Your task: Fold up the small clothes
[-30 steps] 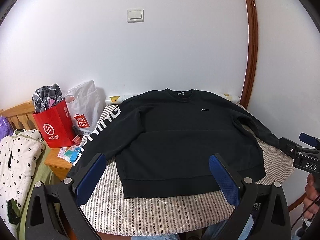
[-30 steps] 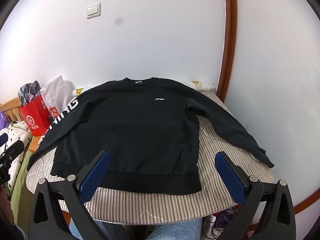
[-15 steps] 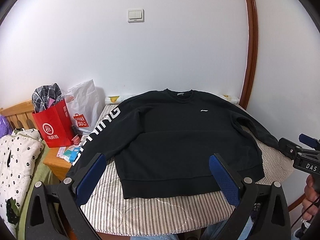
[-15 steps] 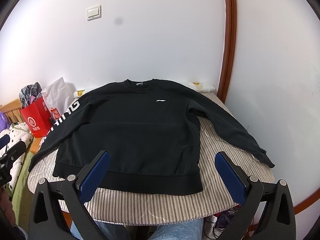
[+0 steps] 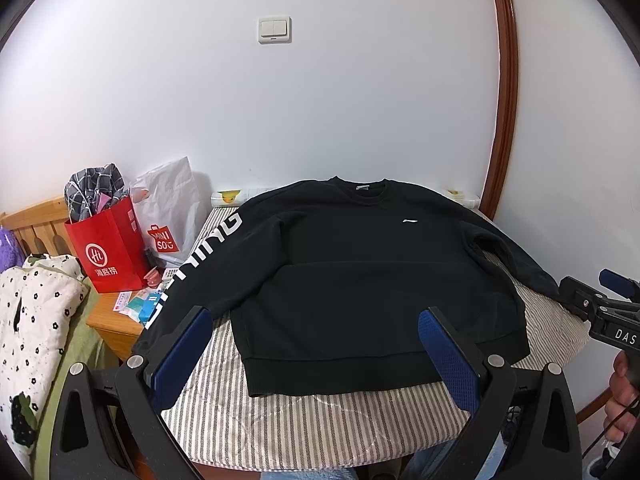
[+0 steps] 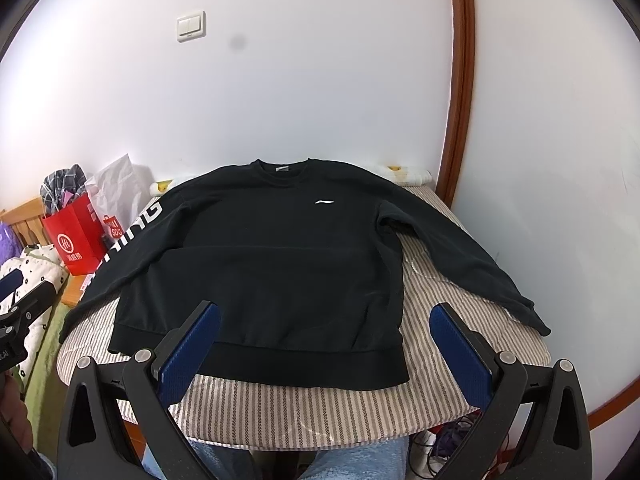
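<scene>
From the left wrist camera, the left gripper (image 5: 316, 354) hovers above the near edge of the table with its two blue-padded fingers (image 5: 182, 354) spread wide and nothing between them. A black sweatshirt (image 5: 360, 280) lies flat, front side up, on the striped table cover (image 5: 304, 428), its collar toward the wall and its hem toward the camera. The sleeve with white lettering (image 5: 200, 264) runs down over the table's left edge, while the other sleeve (image 5: 516, 256) stretches out to the right. Left of the table, a red paper bag (image 5: 106, 248) and a white plastic bag (image 5: 170, 208) stand on a wooden bedside cabinet (image 5: 114, 328), and a light switch (image 5: 274, 29) sits on the wall above. The right gripper (image 5: 600, 304) shows at the right edge, held in a hand (image 5: 622, 392). From the right wrist camera, the right gripper (image 6: 324, 352) likewise hangs just short of the sweatshirt's (image 6: 272, 264) hem, its fingers (image 6: 460, 354) wide apart and empty. Here the plain sleeve (image 6: 464, 260) reaches diagonally to the table's right edge, its cuff near the wall. The striped cover (image 6: 320, 416) shows in front of the hem, with blue jeans (image 6: 352, 460) below it. A wooden door frame (image 6: 456, 80) runs up the wall at right.
</scene>
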Available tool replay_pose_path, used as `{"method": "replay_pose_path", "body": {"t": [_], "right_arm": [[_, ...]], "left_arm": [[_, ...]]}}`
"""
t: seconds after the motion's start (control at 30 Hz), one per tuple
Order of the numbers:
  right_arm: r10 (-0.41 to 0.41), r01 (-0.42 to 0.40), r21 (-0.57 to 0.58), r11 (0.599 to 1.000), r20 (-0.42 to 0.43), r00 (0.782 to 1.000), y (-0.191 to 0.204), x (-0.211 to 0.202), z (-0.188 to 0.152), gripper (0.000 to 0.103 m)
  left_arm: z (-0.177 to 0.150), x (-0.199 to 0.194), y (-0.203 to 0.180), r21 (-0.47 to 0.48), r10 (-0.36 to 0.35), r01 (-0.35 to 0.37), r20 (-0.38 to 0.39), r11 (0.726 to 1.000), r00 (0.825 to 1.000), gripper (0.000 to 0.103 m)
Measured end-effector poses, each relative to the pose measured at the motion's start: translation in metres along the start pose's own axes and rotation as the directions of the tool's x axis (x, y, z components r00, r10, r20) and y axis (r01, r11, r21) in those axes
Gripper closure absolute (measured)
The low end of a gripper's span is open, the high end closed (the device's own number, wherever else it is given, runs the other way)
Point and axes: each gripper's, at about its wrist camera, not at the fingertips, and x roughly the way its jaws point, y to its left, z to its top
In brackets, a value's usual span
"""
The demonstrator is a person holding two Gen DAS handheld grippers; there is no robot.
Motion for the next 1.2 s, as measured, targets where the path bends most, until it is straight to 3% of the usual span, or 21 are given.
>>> {"method": "replay_pose_path", "body": {"t": [1.2], "right_arm": [[0.006,-0.006,0.011,1.0,0.012,1.0,-0.0045,-0.007,-0.0024,0.0]], "left_arm": [[0.0008,-0.001,-0.0034,0.0,-0.024,0.024,0.014,1.0,1.0,0.0]]}}
